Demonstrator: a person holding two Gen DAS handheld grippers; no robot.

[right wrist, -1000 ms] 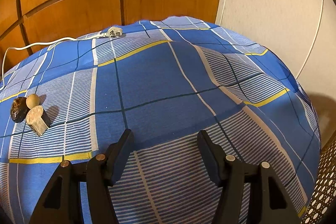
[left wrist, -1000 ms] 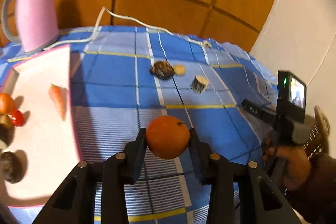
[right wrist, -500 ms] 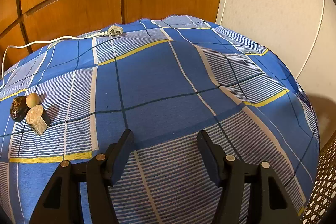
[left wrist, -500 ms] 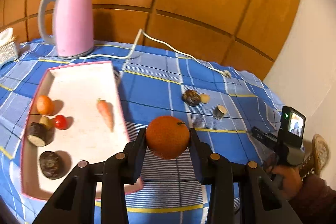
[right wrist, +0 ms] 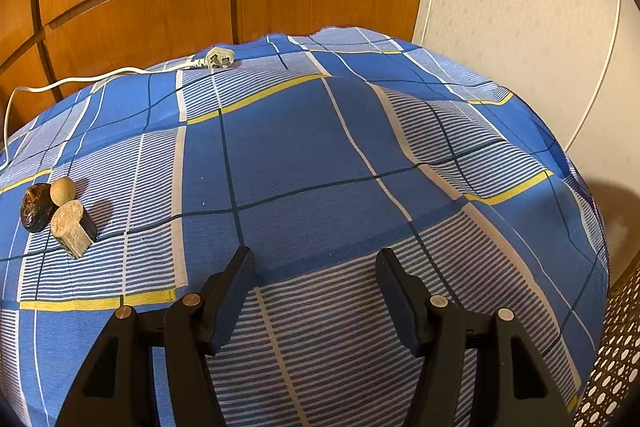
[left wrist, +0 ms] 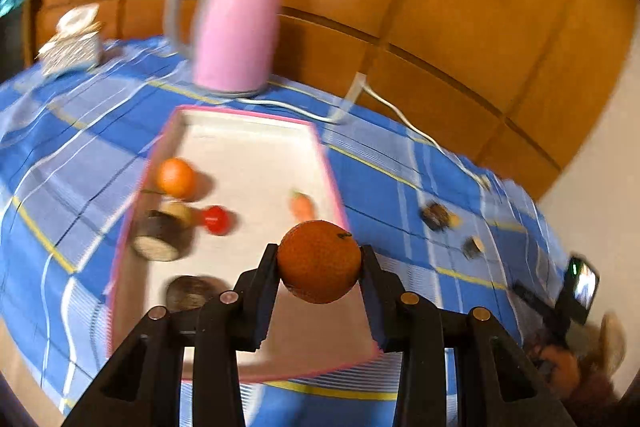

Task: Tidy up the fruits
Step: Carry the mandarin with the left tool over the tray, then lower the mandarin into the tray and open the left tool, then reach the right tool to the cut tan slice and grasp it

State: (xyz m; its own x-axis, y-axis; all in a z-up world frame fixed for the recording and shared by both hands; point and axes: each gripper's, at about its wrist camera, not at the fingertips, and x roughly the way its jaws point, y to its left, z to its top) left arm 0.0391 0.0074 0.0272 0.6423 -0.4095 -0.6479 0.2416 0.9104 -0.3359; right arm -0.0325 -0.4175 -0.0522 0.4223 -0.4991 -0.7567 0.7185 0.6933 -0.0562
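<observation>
right now my left gripper (left wrist: 319, 261) has its fingers (left wrist: 262, 291) pressed on either side of an orange (left wrist: 319, 261), which hangs above the near right part of the pink-rimmed tray (left wrist: 248, 139). inside that tray i can see a smaller orange fruit (left wrist: 176, 177), a red tomato (left wrist: 216, 220), a carrot (left wrist: 303, 207) partly hidden behind the held orange, a cut brown piece (left wrist: 160, 241) with a pale round one touching it, and a dark round thing (left wrist: 188, 293) nearer me. a pink kettle (left wrist: 236, 27) stands just beyond the tray's far rim on the blue checked tabletop (right wrist: 300, 155), its white cord (left wrist: 404, 119) trailing off to the right. my right gripper (right wrist: 316, 291) sits with its fingers (right wrist: 230, 301) moderately apart and nothing between them, only cloth below. off to its left lie a dark brown lump (right wrist: 36, 207), a small tan ball (right wrist: 63, 190) touching it, and a pale stump-like piece (right wrist: 74, 229) just beside both. the left view is blurred, so finer detail there is lost.
</observation>
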